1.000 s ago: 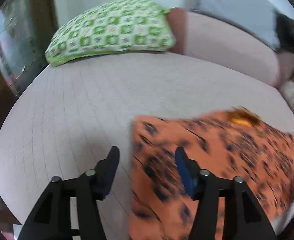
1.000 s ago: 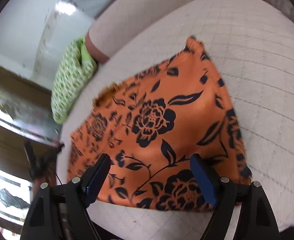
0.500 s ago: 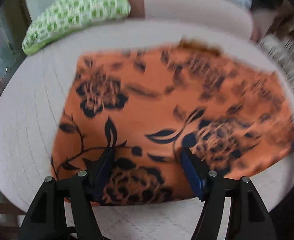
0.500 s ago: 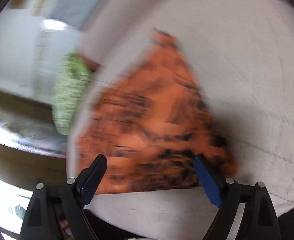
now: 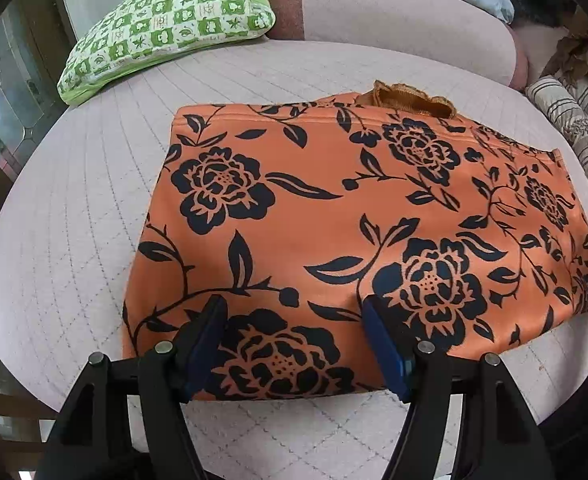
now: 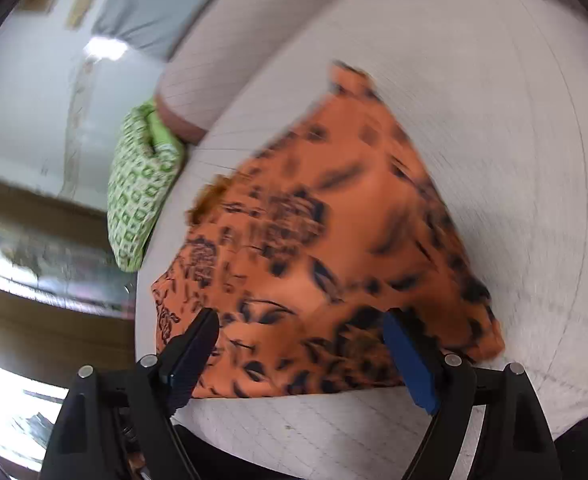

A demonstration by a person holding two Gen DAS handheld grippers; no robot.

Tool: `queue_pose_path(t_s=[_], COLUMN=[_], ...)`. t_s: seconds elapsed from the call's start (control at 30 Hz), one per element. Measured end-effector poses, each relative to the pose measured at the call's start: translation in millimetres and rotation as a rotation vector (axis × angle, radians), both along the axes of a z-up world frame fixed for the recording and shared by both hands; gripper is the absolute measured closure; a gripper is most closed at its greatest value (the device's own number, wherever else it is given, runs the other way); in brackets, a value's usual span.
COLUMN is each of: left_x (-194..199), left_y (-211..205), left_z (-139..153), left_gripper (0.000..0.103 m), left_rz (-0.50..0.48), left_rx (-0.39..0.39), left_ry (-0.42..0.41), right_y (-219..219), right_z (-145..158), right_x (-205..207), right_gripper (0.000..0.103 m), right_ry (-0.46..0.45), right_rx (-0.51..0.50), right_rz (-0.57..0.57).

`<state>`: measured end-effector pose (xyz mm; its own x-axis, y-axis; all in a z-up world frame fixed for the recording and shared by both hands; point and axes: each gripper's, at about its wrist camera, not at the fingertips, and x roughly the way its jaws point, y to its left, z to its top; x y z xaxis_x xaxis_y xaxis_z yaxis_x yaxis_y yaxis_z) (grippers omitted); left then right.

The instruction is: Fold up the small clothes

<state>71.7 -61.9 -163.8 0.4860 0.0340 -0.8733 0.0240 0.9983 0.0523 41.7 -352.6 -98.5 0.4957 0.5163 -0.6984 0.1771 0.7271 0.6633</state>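
Both grippers, left point(image 5: 294, 340) and right point(image 6: 300, 354), hang open over the half-folded orange floral garment point(image 5: 354, 220), so pinching its near edge for another fold looks next.

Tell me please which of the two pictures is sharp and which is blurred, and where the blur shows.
Left wrist view: sharp, the flower print on the orange cloth is crisp, though fisheye bends the cushion edges. Right wrist view: motion blur smears the cloth and the green pillow; only the right claw stays sharp.

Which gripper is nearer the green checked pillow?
Left. The left gripper hovers open over the orange garment's near-left part, the pillow beyond it. The right gripper hovers open at the garment's far-side end.
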Motion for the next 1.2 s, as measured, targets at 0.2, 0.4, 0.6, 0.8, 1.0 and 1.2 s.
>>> queue_pose_path(t_s=[0.2, 0.4, 0.6, 0.8, 1.0, 1.2], left_x=[9, 13, 12, 10, 16, 25], left_y=[-4, -5, -6, -14, -46, -62], left_z=[-5, -7, -7, 9, 13, 4], left_gripper=[0.033, 0.033, 0.032, 0.032, 0.032, 0.032], left_rz=[-0.007, -0.005, 0.003, -0.001, -0.073, -0.077], left_rx=[0.007, 0.008, 0.001, -0.056, -0.055, -0.041], left_ry=[0.005, 0.009, 0.007, -0.042, -0.084, -0.067], right_y=[6, -21, -12, -26, -55, -62], right_z=[-2, -41, -8, -34, -55, -68], right_x=[65, 93, 24, -71, -81, -68], right_gripper=[0.017, 0.017, 0.017, 0.016, 0.015, 0.011], right_ry=[-0.025, 0.079, 0.001, 0.062, 0.083, 0.087], right_rx=[0.005, 0.037, 0.001, 0.093, 0.184, 0.311], right_rz=[0.04, -0.055, -0.014, -0.135, -0.314, -0.429])
